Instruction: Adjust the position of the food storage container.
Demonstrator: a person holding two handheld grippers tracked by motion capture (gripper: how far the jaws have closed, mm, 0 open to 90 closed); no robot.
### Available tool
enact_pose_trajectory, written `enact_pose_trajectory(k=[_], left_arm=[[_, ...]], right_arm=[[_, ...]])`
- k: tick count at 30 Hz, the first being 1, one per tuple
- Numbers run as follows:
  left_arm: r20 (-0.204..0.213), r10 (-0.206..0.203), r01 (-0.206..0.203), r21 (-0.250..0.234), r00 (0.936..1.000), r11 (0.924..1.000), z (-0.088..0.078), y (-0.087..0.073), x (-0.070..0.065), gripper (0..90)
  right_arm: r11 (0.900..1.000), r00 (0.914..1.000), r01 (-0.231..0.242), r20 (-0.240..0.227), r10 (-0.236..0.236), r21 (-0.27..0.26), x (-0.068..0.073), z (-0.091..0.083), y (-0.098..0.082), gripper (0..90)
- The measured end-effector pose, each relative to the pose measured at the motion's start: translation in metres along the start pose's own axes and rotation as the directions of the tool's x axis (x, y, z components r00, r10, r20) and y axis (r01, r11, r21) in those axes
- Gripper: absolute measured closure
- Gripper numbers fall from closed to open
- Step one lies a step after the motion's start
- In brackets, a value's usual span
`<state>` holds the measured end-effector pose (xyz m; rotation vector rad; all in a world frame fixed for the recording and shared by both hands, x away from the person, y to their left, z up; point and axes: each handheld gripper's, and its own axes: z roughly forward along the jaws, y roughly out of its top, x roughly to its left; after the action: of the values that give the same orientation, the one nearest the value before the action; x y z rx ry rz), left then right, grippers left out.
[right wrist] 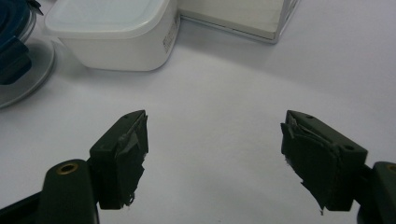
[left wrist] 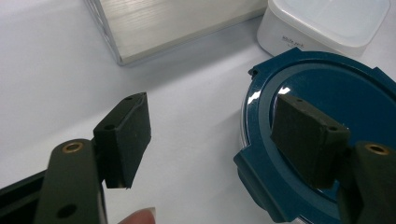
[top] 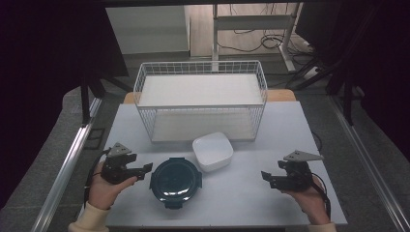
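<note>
Both grippers parted, nothing held.
Left gripper [top: 143, 170] fingers spread — round blue lid [top: 175, 180] just beyond their tips; right gripper [top: 265, 176] fingers spread over bare surface [top: 241, 193], white container [top: 212, 151] well apart.

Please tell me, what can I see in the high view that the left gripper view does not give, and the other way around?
High view alone: the whole white wire basket, the table edges, both hands, and the right gripper apart from the containers.

Left gripper view alone: the left gripper close up, fingers open with nothing between them, one finger in front of the lid's edge.

Both: the round container's dark blue lid and the white square container beside it.
</note>
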<state>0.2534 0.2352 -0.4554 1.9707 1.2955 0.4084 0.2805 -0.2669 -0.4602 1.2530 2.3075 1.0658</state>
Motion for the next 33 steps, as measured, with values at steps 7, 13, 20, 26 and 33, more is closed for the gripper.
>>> enact_pose_trajectory(k=[7, 13, 20, 26, 33], left_arm=[[-0.002, 0.001, -0.002, -0.005, 1.0, 1.0, -0.002, 0.0, 0.0, 28.5], [-0.003, -0.002, 0.002, -0.009, 1.0, 1.0, -0.003, 0.0, 0.0, 28.6], [-0.002, -0.003, 0.003, -0.012, 1.0, 0.9999, -0.004, 0.0, 0.001, 28.8], [-0.001, -0.015, 0.015, -0.008, 0.9999, 0.9998, -0.007, 0.0, 0.007, 31.2], [0.043, -0.027, 0.026, 0.017, 0.9987, 0.9995, -0.002, -0.002, 0.017, 45.2]], right_arm=[[1.0, 1.0, 0.004, -0.006, -0.004, 0.004, 0.001, 0.0, 0.0, 23.8], [1.0, 1.0, 0.006, -0.006, -0.006, 0.006, 0.001, 0.001, 0.0, 24.0], [1.0, 1.0, 0.005, -0.006, -0.005, 0.006, 0.001, 0.0, 0.0, 24.0], [1.0, 1.0, 0.007, -0.005, -0.007, 0.001, 0.001, -0.001, 0.001, 24.0], [1.0, 1.0, 0.003, -0.003, -0.003, 0.006, 0.001, 0.0, 0.0, 24.0]])
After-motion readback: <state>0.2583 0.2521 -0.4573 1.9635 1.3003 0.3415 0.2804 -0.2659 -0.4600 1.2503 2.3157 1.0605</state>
